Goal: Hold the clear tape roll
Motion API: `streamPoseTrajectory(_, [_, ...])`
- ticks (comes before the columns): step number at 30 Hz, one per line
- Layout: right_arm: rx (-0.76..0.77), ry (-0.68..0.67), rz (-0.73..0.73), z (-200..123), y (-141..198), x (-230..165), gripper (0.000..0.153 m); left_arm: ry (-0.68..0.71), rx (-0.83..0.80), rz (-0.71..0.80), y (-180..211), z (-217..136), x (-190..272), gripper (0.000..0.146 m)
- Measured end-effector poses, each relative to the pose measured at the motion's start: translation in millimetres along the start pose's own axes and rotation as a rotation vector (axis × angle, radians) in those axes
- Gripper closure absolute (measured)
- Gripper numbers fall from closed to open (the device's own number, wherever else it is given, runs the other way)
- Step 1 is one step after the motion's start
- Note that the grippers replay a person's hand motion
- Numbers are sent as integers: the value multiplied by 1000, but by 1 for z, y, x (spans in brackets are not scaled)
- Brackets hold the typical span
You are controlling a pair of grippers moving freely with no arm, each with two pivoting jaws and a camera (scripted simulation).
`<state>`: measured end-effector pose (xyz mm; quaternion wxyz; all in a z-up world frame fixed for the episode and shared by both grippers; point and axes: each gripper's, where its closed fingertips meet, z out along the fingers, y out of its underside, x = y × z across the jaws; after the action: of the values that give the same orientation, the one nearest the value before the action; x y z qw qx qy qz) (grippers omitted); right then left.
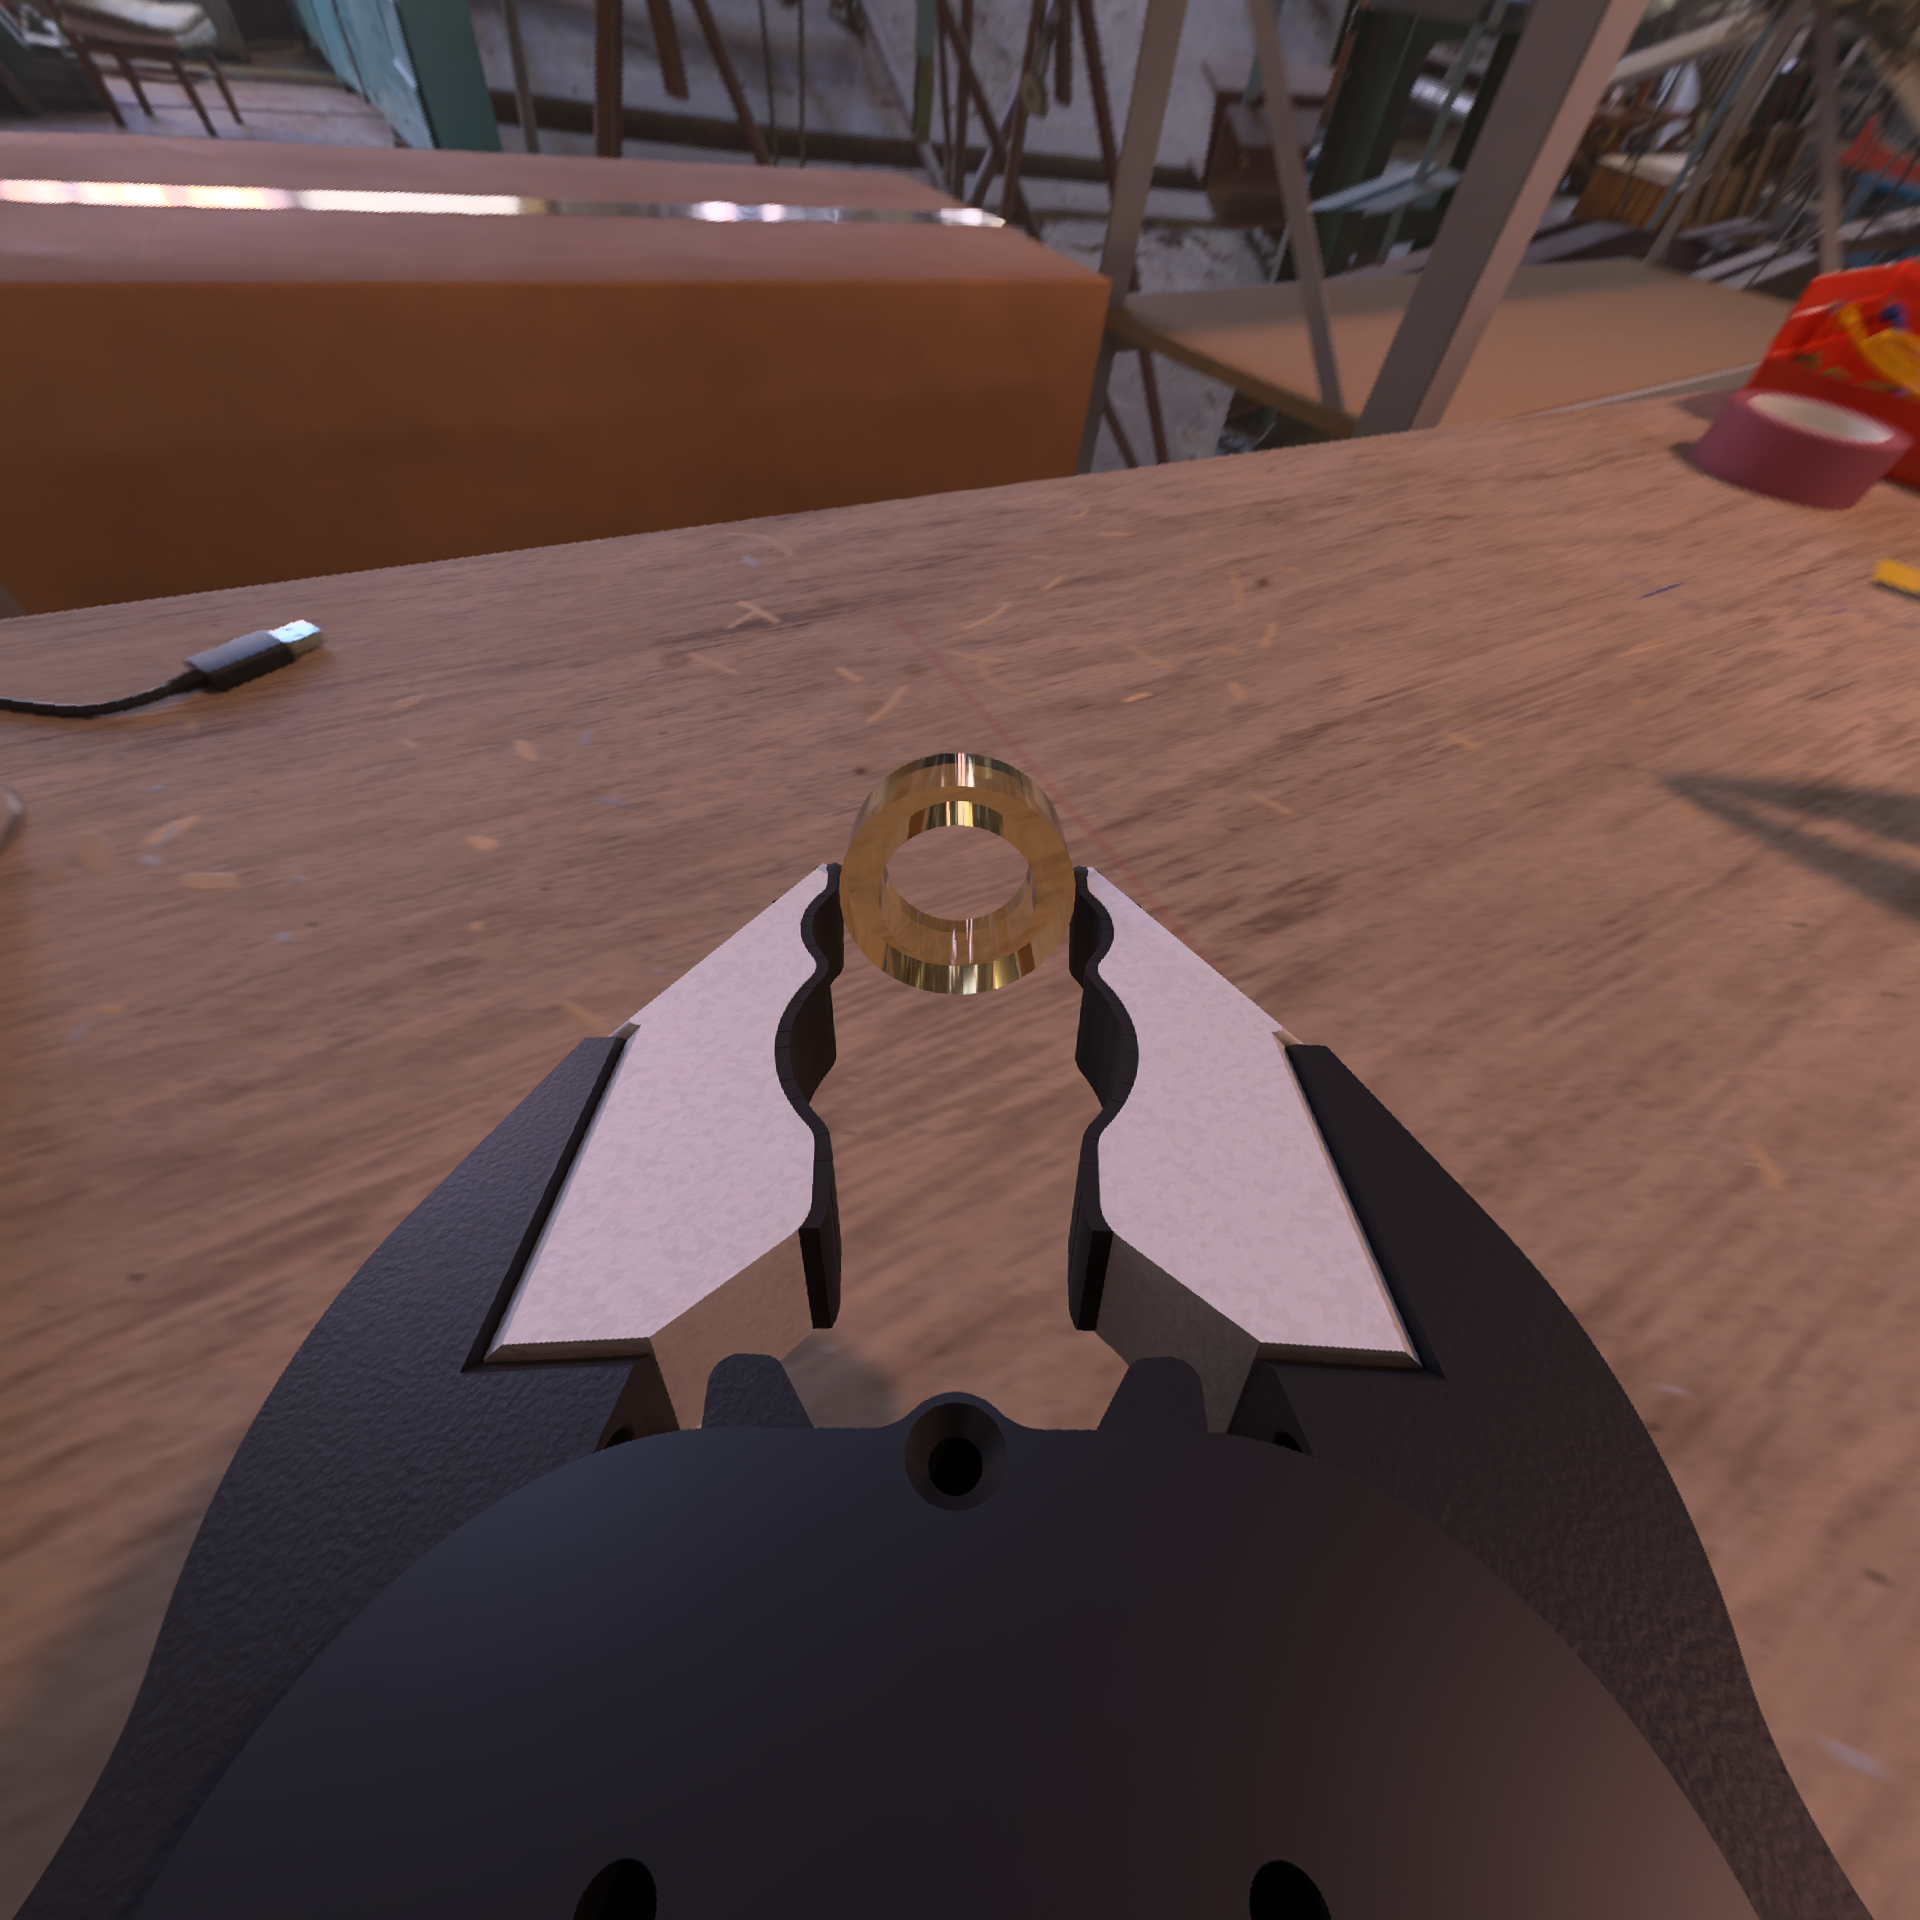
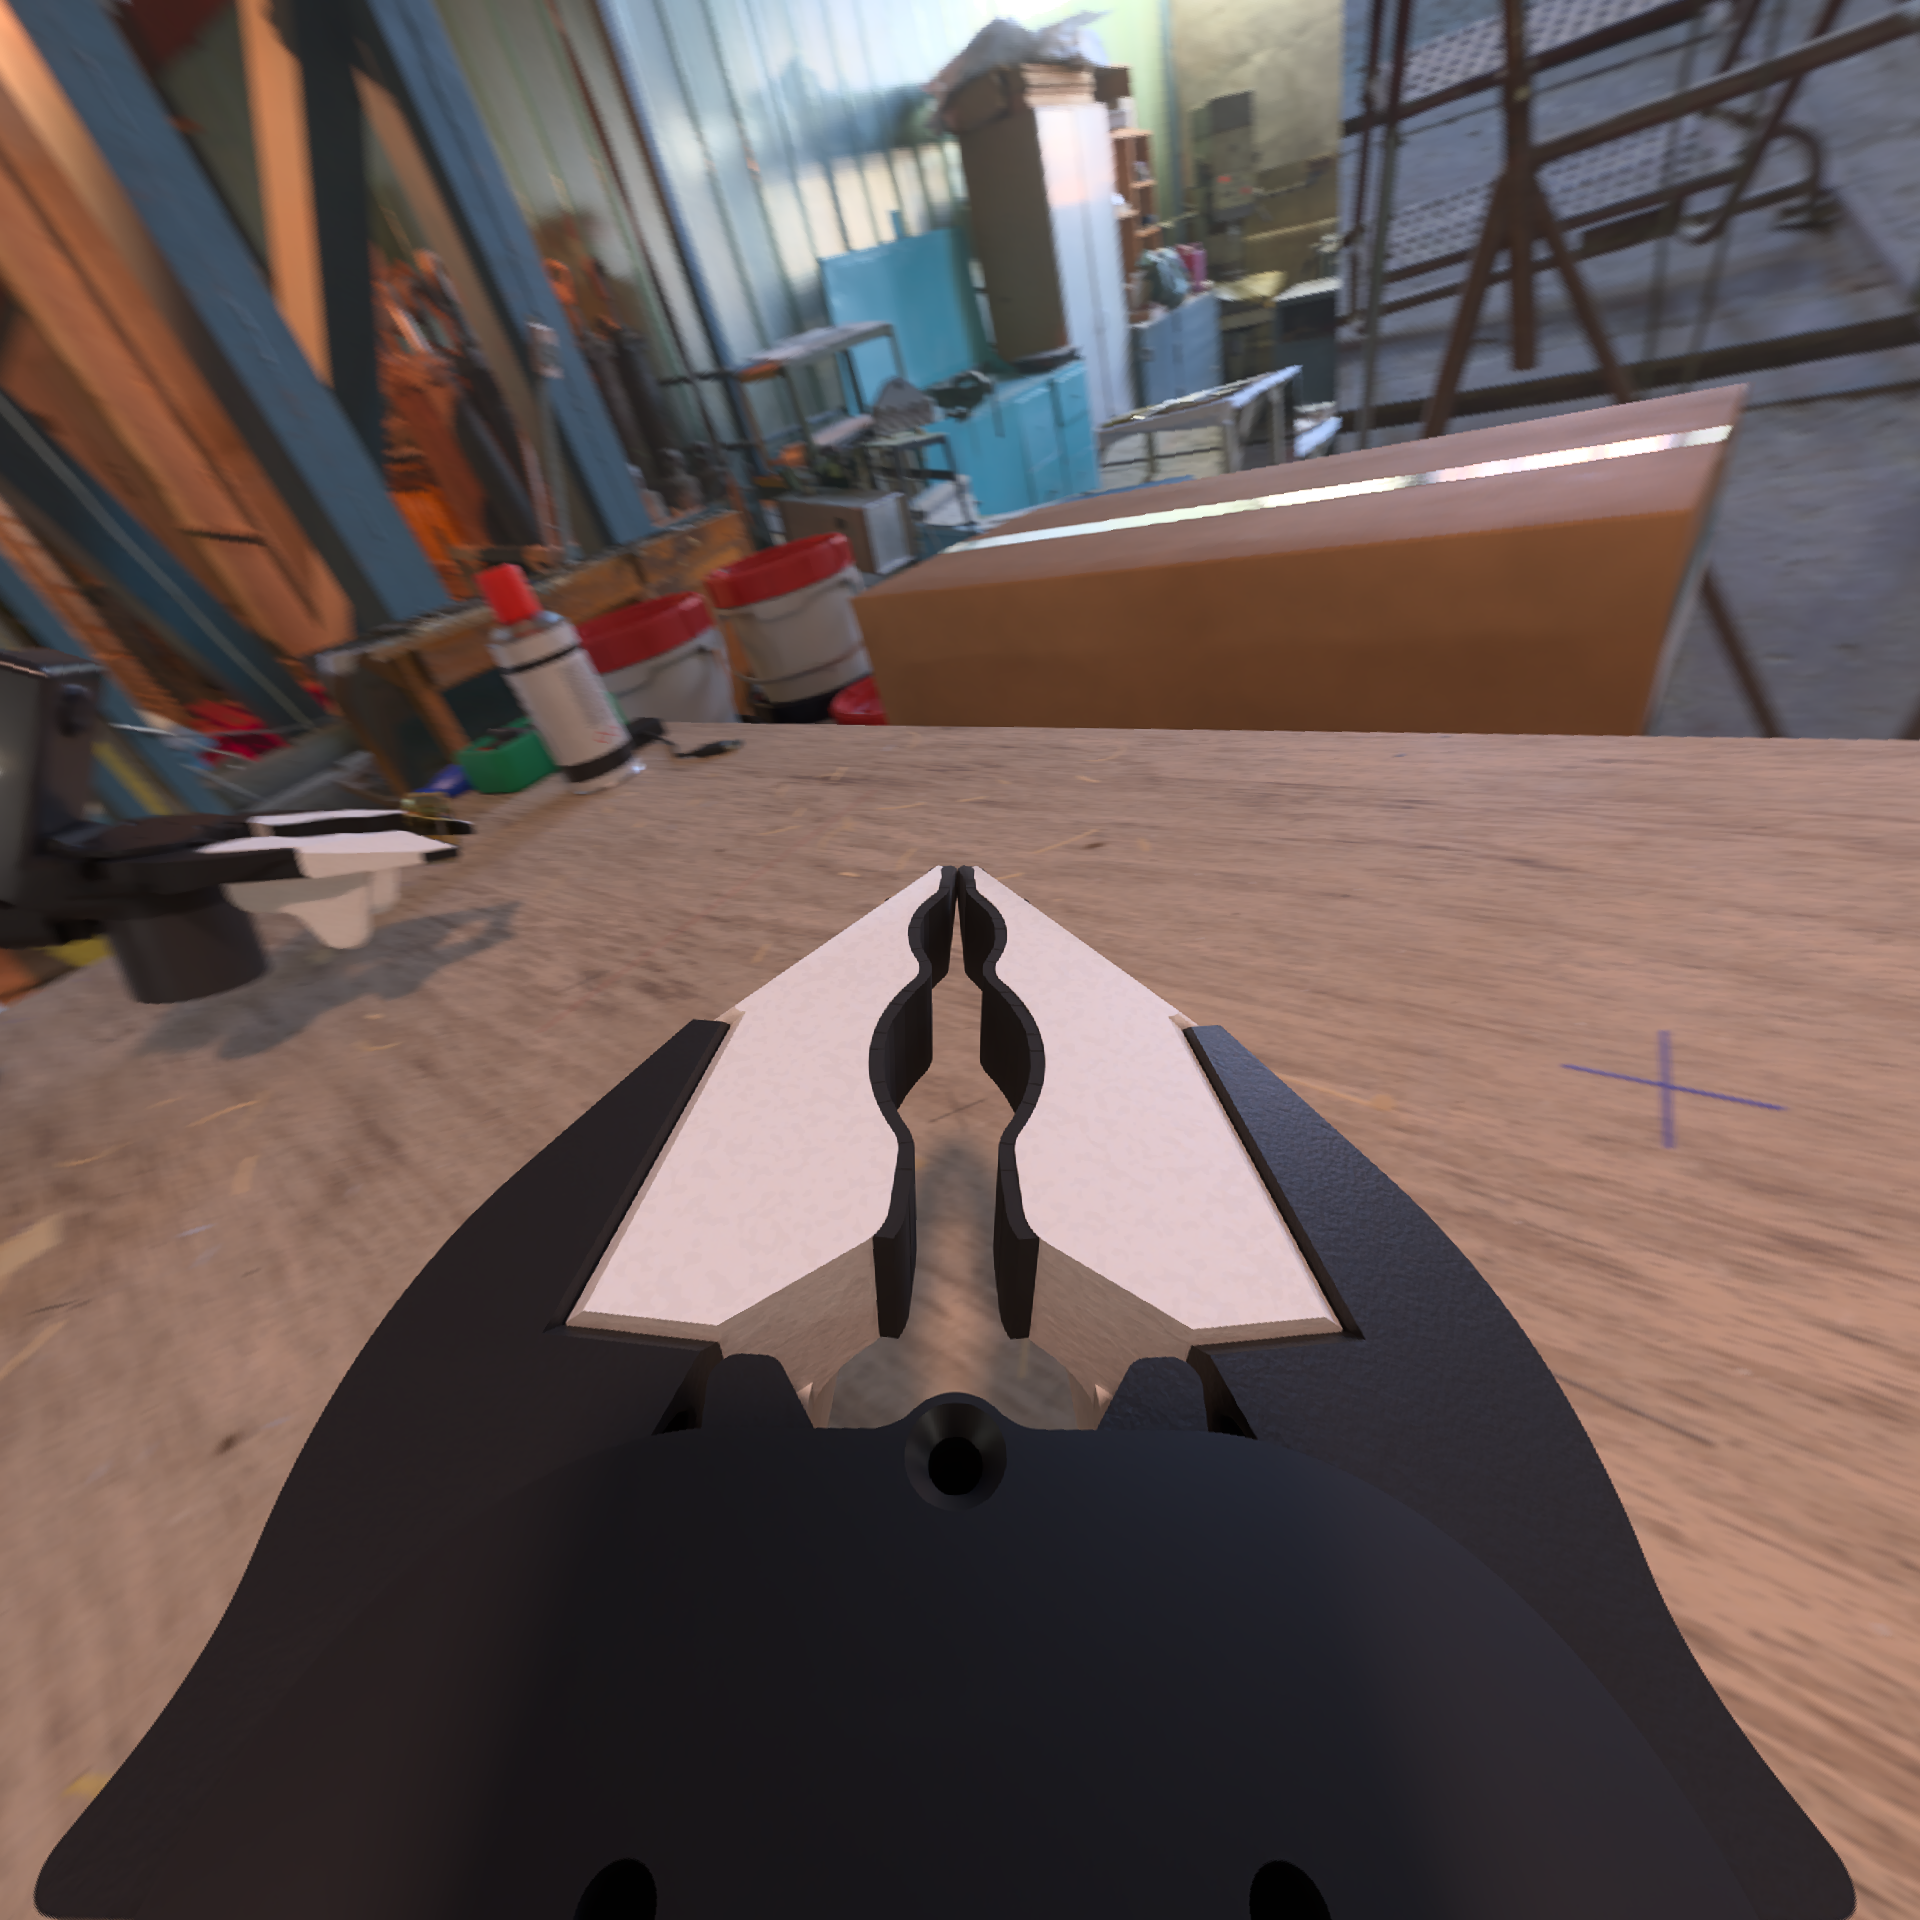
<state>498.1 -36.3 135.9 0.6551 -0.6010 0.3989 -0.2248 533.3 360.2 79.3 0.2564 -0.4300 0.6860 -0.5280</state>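
The left gripper (image 1: 956,894) has its 2 fingers closed against the sides of the clear tape roll (image 1: 956,875), which sits between the fingertips with its open core facing the camera; the roll is amber-tinted and see-through, and it appears raised above the wooden table (image 1: 1455,935), with the grain visible through its hole. On that table, far left, lies a black USB cable (image 1: 223,665) with a metal plug; far right stands a purple tape roll (image 1: 1803,447), with a red package (image 1: 1860,327) just behind it; a brown cardboard box (image 1: 520,353) stands beyond the far edge. The right gripper (image 2: 956,878) hovers over the same table with its fingertips pressed together and nothing between them; a blue cross mark (image 2: 1668,1088) lies on the wood to its right; at the table's far left corner stand a white spray can (image 2: 556,675) with a red cap and a green tape roll (image 2: 506,761).
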Motion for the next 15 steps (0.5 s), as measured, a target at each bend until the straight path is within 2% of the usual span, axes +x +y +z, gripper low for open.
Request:
streamPoseTrajectory(3, [-44, 75, -99, 10, 3, 10, 153, -29, -29, 19, 1, 9, -32, 103])
streamPoseTrajectory(6, [-49, 97, -206, 7, 10, 16, 153, -4, -12, -19, 4, 16, -49, 103])
streamPoseTrajectory(12, [23, 82, -156, -7, 3, 25, 153, 55, 47, -184, 5, 15, -61, 103])
streamPoseTrajectory(15, [18, 107, -141, -10, 7, 31, 153, 53, 88, -192, 3, 8, -62, 103])
